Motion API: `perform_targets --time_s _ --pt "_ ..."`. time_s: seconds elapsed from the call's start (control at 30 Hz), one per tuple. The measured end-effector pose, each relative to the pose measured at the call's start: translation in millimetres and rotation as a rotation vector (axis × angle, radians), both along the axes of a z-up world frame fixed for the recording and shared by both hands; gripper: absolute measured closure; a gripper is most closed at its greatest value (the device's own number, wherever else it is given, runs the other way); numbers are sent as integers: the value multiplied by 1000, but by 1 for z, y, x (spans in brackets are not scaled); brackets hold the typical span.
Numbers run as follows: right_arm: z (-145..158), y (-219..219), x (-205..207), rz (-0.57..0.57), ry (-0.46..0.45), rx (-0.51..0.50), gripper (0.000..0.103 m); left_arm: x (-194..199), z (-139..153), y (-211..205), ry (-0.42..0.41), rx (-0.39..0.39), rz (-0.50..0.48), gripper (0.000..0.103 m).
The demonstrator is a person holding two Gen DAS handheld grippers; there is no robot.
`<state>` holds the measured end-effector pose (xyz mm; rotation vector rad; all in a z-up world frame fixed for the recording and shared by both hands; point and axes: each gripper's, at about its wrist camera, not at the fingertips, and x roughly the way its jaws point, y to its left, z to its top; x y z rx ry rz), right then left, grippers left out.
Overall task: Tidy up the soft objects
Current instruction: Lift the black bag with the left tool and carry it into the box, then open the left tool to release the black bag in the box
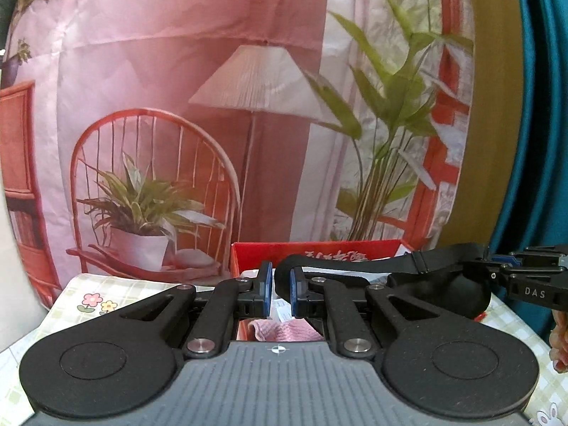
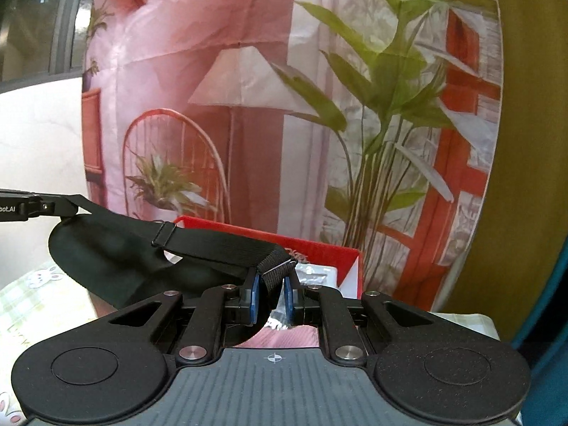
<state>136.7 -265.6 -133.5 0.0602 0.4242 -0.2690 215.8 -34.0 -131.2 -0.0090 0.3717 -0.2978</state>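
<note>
A black soft sleep mask with a woven elastic strap point(image 2: 117, 255) hangs between the two grippers, above a red cardboard box point(image 1: 312, 254).

In the right wrist view, the right gripper point(image 2: 270, 294) is at the lower centre of the frame. Its blue pads point(image 2: 252, 293) are pressed almost together and they pinch the folded end of the strap. From there the strap goes to the upper left, and the padded body of the mask hangs at the middle left of the frame. At the left edge, the other gripper holds the mask's far end.

In the left wrist view, the left gripper point(image 1: 281, 291) is at the lower centre, its jaws nearly closed on the strap's black loop. The mask body lies at the middle right. A pink cloth point(image 1: 284, 332) shows below the fingers. Behind everything stands a printed fabric backdrop with a lamp and green plants point(image 1: 213, 106). A checked tablecloth with small flowers point(image 1: 99, 301) covers the table.
</note>
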Motion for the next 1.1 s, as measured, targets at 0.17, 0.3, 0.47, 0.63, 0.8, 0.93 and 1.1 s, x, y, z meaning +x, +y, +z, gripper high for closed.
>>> perform_targets --time_s 0.17,0.3,0.47,0.63,0.8,0.93,1.1 --pt "-11 -14 29 -19 35 2 90 33 -10 -5 43 32 0 92" --pt "-23 -25 51 -38 60 2 90 56 -18 -12 68 65 -8 92" --pt "-39 -37 74 -54 104 -4 90 74 -32 -21 102 110 -24 92" --pt "-53 -44 84 -68 137 1 90 90 -46 -27 138 136 -30 92" --pt "-64 -53 88 -89 160 16 90 97 -54 -30 160 153 -37 92" --pt "-69 -53 90 -90 174 8 89 100 -57 -33 169 171 -32 91" --pt "-68 -50 90 -106 179 -1 76 96 -50 -36 160 206 -23 87"
